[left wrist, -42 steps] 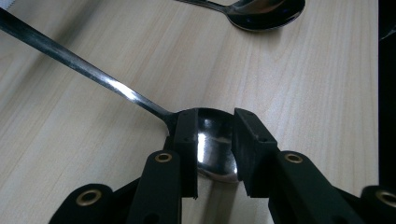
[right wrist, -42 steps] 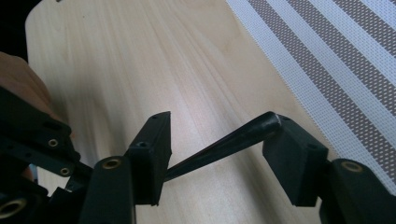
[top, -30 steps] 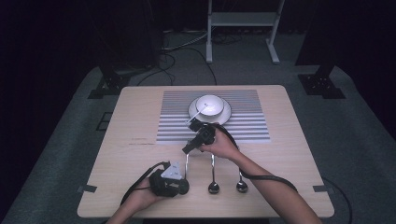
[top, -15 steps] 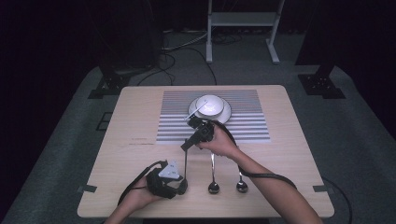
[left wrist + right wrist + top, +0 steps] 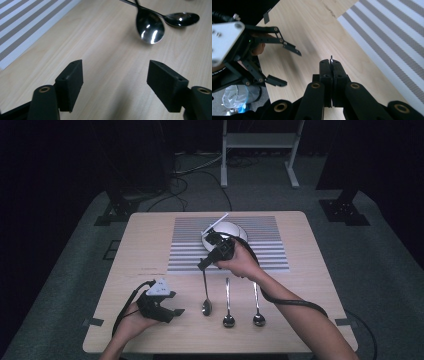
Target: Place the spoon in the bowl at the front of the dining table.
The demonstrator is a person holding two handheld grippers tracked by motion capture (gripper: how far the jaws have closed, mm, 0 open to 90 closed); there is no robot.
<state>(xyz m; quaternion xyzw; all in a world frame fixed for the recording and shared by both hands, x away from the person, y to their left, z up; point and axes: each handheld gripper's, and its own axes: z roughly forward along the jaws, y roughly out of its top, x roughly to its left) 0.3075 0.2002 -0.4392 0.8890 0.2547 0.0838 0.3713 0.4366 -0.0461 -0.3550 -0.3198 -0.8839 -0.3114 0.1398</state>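
Three metal spoons lie side by side near the table's front edge: the left spoon, the middle spoon and the right spoon. My left gripper rests on the wood left of the left spoon. Its jaws have just been opening and stand open with nothing between them. My right gripper hangs above the front edge of the striped placemat, over the left spoon's handle end. Its jaws have just been closing and are pressed together on nothing I can make out.
A white bowl sits upside down on the placemat behind the right hand. The wooden table has bare wood to the left. Cables trail from both grippers. Beyond the table stand a metal frame and dark stands.
The left gripper let go of the left spoon, opened, and slid left away from it. The right gripper rose off the spoon's handle end and shut.
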